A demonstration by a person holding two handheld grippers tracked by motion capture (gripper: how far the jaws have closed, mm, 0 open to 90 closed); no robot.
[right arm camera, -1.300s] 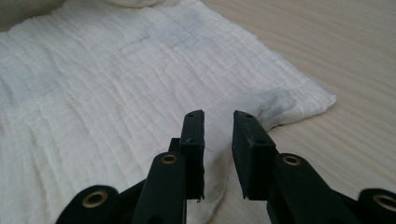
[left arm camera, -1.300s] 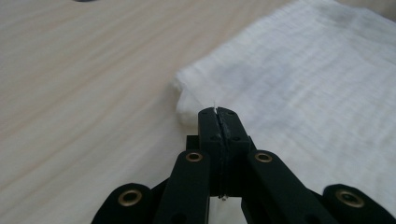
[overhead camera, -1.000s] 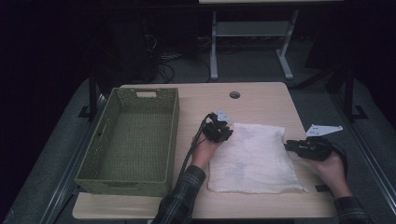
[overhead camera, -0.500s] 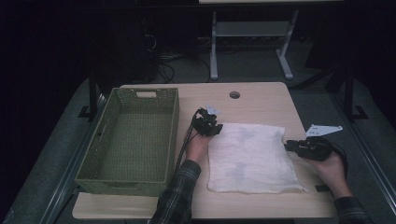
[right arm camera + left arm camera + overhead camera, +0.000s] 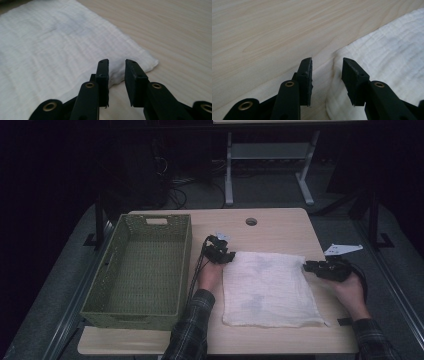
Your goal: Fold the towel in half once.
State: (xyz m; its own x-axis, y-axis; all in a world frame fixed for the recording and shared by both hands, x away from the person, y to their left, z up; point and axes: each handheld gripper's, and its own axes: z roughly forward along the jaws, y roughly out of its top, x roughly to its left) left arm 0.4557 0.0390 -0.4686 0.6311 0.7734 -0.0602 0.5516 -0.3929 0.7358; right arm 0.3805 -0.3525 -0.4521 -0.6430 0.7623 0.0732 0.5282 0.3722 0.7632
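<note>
A white folded cloth (image 5: 270, 287) lies flat on the table, right of centre. My left gripper (image 5: 225, 254) sits at its far left corner. In the left gripper view the jaws (image 5: 327, 61) have just been opening and stand apart. The cloth's edge (image 5: 337, 75) runs under the gap, and the pads do not press on it. My right gripper (image 5: 307, 266) is at the cloth's far right corner, low over the table. Its jaws (image 5: 117, 62) are apart, with the cloth corner (image 5: 147, 62) just ahead of the tips and not pinched.
A green woven basket (image 5: 185, 265) with nothing in it stands on the left part of the table, close beside my left forearm. A round cable hole (image 5: 251, 221) is near the far edge. Bare wood (image 5: 280, 232) lies beyond the cloth.
My left gripper has slid left off the cloth's corner to its edge and its jaws have spread. The right gripper has edged slightly along the cloth's right side.
</note>
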